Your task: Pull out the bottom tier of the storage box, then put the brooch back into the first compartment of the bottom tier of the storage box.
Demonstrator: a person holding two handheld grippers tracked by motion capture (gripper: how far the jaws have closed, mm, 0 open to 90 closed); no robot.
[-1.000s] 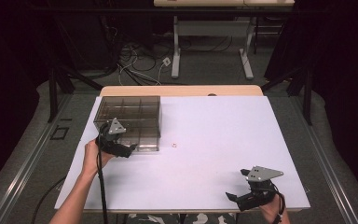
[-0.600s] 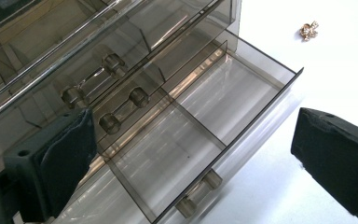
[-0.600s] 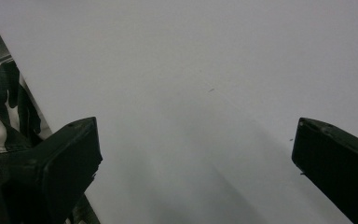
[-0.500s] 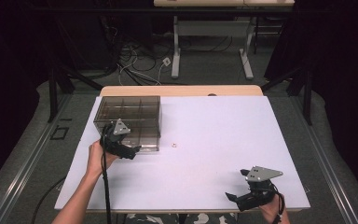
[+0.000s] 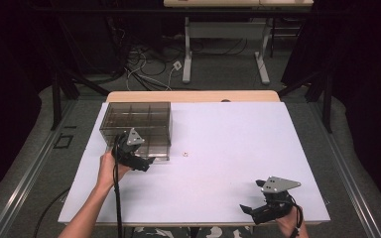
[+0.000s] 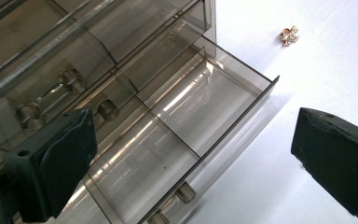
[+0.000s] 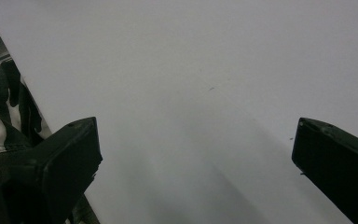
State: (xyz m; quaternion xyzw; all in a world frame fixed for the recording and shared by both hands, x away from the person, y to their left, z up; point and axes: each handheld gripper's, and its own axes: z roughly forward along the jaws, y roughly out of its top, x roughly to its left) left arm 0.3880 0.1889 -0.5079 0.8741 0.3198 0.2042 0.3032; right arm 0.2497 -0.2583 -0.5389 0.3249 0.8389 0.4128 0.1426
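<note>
Two grippers are over the white table [image 5: 218, 129]. The left gripper [image 5: 146, 162], jaws spread wide and holding nothing, sits at the front of the smoky clear drawer organiser [image 5: 138, 119], whose bottom drawer [image 6: 200, 107] is pulled out. A small gold earring [image 6: 289, 35] lies on the table just beside it. The right gripper [image 5: 246, 210], jaws wide too, hangs at the near right edge.

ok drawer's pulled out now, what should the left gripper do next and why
Probably swing the left gripper, jaws wide and empty, over to the small gold trinket lying on the white table just beyond the open drawer, and close on it. The drawer's compartments look empty, ready to receive it.
</note>
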